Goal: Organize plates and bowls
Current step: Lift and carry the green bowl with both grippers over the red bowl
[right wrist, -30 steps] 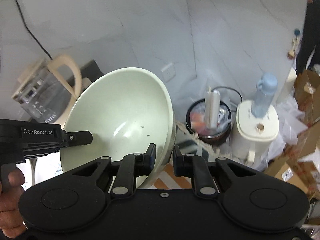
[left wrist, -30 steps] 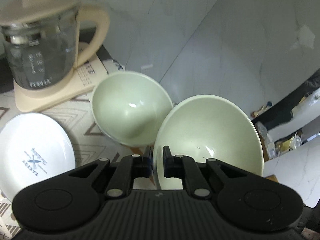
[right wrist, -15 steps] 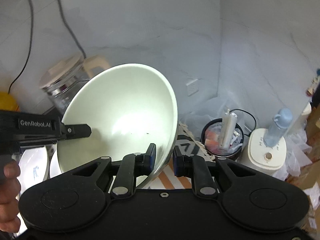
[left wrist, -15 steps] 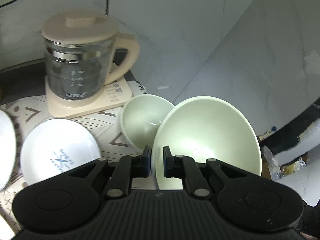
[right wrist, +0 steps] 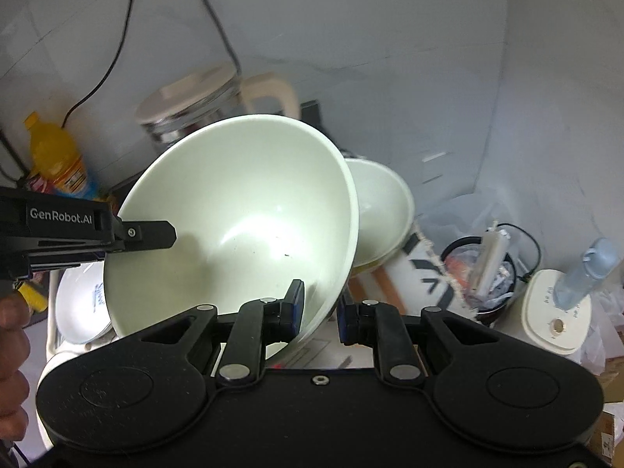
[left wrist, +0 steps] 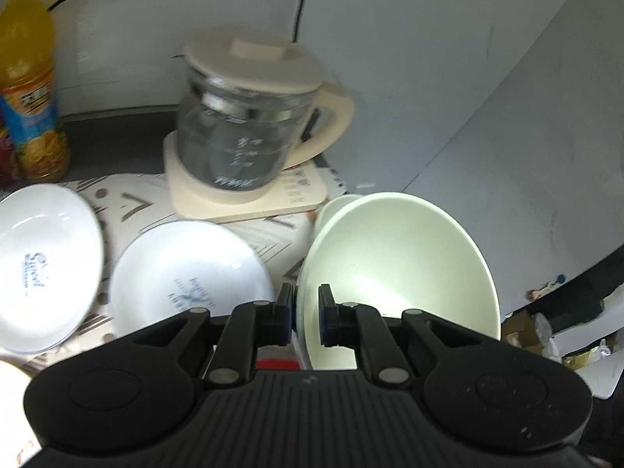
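**Both grippers pinch one pale green bowl by its rim**

The large green bowl (left wrist: 397, 269) is tilted, its hollow facing the cameras. The left gripper (left wrist: 305, 314) has its jaws nearly shut on the bowl's left rim, one finger inside the wall and one outside. The right gripper (right wrist: 319, 312) clamps the opposite rim the same way, its jaws a little wider apart, with the wall between the pads. In the right wrist view the left gripper's finger (right wrist: 148, 234) reaches over the far edge of the bowl.

The held bowl is empty apart from a few dark specks. Behind it a second green bowl (right wrist: 380, 214) sits on the patterned mat (left wrist: 128, 206), also seemingly empty, though most of it is hidden. Two white plates (left wrist: 187, 273) with blue print lie to the left. A glass kettle (left wrist: 249, 117) stands on its beige base.

Compared with a second ago, the kettle and plates sit further right in the left view, an orange drink bottle (left wrist: 29, 78) has come into sight, and the second bowl is now mostly covered by the held one.
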{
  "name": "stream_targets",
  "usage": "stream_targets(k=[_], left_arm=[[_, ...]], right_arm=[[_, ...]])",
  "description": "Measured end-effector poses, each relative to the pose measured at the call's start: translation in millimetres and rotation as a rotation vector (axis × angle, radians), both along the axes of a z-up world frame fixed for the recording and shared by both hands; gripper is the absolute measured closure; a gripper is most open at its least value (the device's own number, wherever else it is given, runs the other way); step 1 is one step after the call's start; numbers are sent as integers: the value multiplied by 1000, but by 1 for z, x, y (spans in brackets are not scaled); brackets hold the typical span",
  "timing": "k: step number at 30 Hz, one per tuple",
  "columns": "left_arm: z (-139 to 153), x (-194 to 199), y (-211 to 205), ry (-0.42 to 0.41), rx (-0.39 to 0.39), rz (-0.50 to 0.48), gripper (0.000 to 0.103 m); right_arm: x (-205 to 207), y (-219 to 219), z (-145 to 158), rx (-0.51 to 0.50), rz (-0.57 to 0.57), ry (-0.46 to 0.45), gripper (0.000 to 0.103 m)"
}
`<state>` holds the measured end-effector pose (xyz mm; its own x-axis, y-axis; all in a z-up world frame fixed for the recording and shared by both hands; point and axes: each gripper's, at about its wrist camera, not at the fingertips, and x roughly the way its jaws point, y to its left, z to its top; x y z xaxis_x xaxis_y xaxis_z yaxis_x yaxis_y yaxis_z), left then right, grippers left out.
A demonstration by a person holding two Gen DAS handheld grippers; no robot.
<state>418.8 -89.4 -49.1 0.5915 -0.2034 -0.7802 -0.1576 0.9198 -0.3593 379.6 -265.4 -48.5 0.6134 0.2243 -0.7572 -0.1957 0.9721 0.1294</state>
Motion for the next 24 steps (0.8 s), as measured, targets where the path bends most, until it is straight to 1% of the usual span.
stream_targets(k=[2,5,8,10,13,18,24], left_arm=[[-4,-6,6,15,12,9,94],[-9,-17,16,41,10,29,94],[-13,-27,22,58,10,37,94],[-15,-32,24,72,16,42,94],[-20,-39,25,92,23,41,94],[-23,-49,26,117,24,44,94],[-35,-59,21,161,38,35,92]], right_arm=[[0,9,-2,-5,20,17,85],[-1,21,-7,-13,49,39,85],[-2,26,-12,6,58,78,85],[-8,33,-13,-17,85,83,85],[-13,40,-19,-34,110,114,85],[-21,44,-25,-32,108,152,83],[-34,48,-36,-52,119,187,81]])
